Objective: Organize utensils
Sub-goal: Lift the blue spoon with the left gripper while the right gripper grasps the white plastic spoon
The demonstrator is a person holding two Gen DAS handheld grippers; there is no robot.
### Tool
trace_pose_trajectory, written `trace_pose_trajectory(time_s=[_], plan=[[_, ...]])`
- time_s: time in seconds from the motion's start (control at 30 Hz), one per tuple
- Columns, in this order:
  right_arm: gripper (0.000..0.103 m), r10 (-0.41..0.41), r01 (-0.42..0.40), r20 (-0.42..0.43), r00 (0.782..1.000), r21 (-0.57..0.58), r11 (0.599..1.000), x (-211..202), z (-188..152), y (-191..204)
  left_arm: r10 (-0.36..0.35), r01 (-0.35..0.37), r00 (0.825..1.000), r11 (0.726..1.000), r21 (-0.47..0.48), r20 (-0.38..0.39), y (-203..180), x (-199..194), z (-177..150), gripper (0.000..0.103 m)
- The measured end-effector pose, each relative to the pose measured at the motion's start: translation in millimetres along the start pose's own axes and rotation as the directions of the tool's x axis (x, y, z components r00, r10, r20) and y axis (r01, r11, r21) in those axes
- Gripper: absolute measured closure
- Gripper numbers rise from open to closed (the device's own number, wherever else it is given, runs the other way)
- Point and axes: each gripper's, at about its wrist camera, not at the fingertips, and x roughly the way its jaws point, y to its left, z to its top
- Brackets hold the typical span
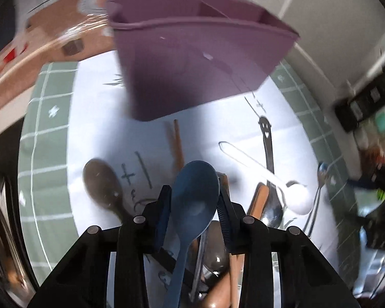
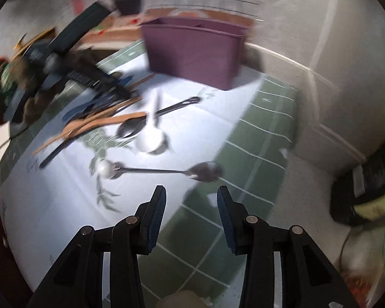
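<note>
Fingers of the left gripper (image 1: 195,195) seemingly clench a blue plastic spoon (image 1: 193,200); right gripper (image 2: 191,205) gapes, holding nothing, above a long-handled steel spoon (image 2: 205,171).

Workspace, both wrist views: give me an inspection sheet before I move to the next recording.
Surface: green grid-patterned mat with a white drawn-on centre.
Job's things: purple plastic divided utensil holder standing upright; blue plastic spoon; brown wooden spoon; white ladle-style spoon; long steel spoon; wooden and dark utensils piled together.
Clutter: dark box beside the mat.
Grippers: left tongs closed on the blue spoon's bowl; right tongs open, holding nothing.
Cables: thin dark cord at the mat's edge.
Surroundings: pale tiled wall; blurred.
</note>
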Motion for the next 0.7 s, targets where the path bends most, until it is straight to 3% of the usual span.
trace_pose_trajectory(time_s=[0.13, 0.27, 0.37, 0.47, 0.7], plan=[[0.064, 0.120, -0.120, -0.008, 0.993, -0.126, 0.985, 6, 11, 20, 0.020, -0.008, 0.996, 0.992, -0.125, 0.092, 10, -33, -17, 0.067], [0.064, 0.116, -0.126, -0.054, 0.992, -0.251, 0.960, 26, 18, 40, 0.058, -0.015, 0.983, 0.971, -0.239, 0.177, 28, -69, -42, 0.067], [0.064, 0.111, -0.119, -0.043, 0.993, -0.334, 0.935, 35, 17, 55, 0.070, -0.004, 0.974, 0.956, -0.293, 0.215, 33, -89, -60, 0.067], [0.064, 0.117, -0.121, -0.032, 0.993, -0.329, 0.936, 45, 26, 63, 0.077, 0.006, 0.969, 0.942, -0.336, 0.235, 32, -100, -77, 0.067], [0.072, 0.201, -0.203, -0.030, 0.979, -0.147, 0.968, 68, 59, 57, 0.090, 0.004, 0.966, 0.931, -0.364, 0.242, 31, -119, -107, 0.067]])
